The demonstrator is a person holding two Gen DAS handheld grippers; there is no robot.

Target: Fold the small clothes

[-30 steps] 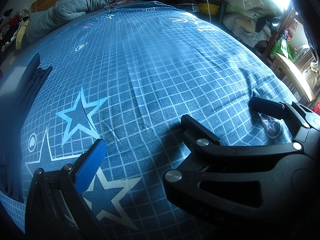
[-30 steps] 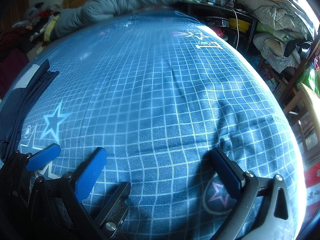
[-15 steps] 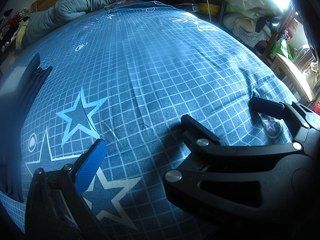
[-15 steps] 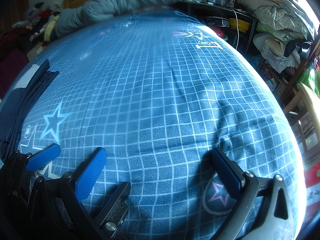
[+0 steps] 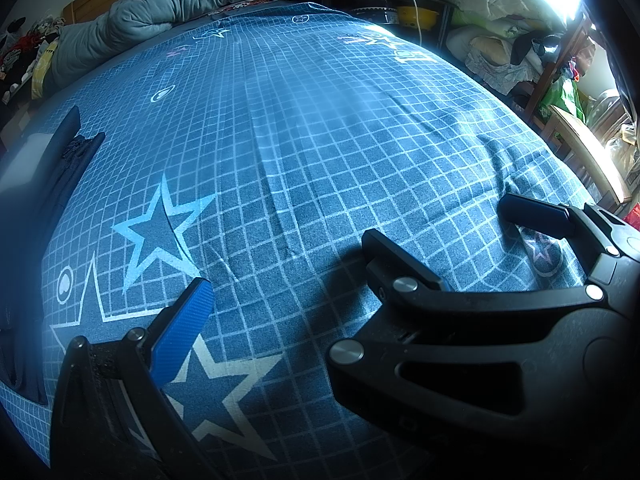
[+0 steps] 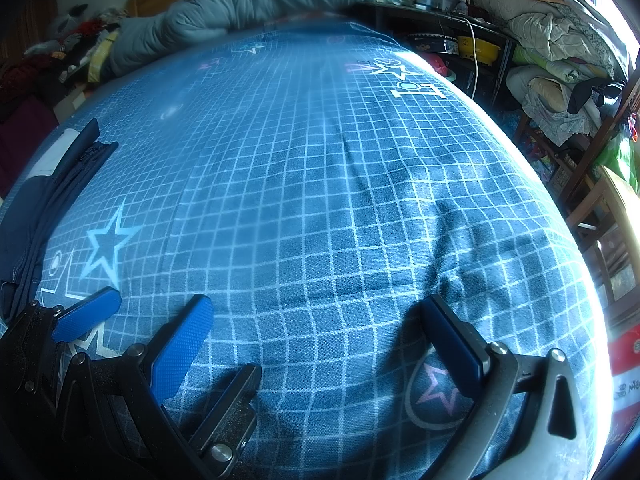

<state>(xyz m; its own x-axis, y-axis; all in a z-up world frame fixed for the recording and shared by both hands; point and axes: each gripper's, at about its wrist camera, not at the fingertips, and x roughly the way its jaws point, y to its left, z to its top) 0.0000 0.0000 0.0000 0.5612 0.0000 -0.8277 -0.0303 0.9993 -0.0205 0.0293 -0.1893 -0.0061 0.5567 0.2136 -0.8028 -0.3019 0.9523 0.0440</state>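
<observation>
- At the far left edge of the bed (image 6: 320,184), you can see the dark blue clothes (image 6: 48,204). They lie in a bunched heap with a bit of white cloth beside them. They are not folded yet.
- Your left gripper (image 5: 320,288) is low over the sheet, near the clothes but not touching them. One blue pad shows, and the other finger hides behind your other tool. From the right camera its fingers look spread apart, and it holds nothing.
- Your right gripper (image 6: 318,304) is just beside the left one. Its fingers are wide apart too, and only checked sheet lies between them.
- I think you are at the very start of a fold, with no piece picked yet.
- Next, I think you need to swing both tools left to the heap. Pinch one piece by an edge, pull it onto the bare middle of the bed and lay it flat.
- Take care to grab only one layer. The heap is dark, so its edges are hard to see.
- At the far end lies a rolled grey quilt (image 6: 240,8).
- On the dark shelf to the right stand a round tin (image 6: 430,44) and a yellow bowl (image 6: 480,46). You cannot see what is inside them.
- At the far right is a pile of bedding (image 6: 540,20).
</observation>
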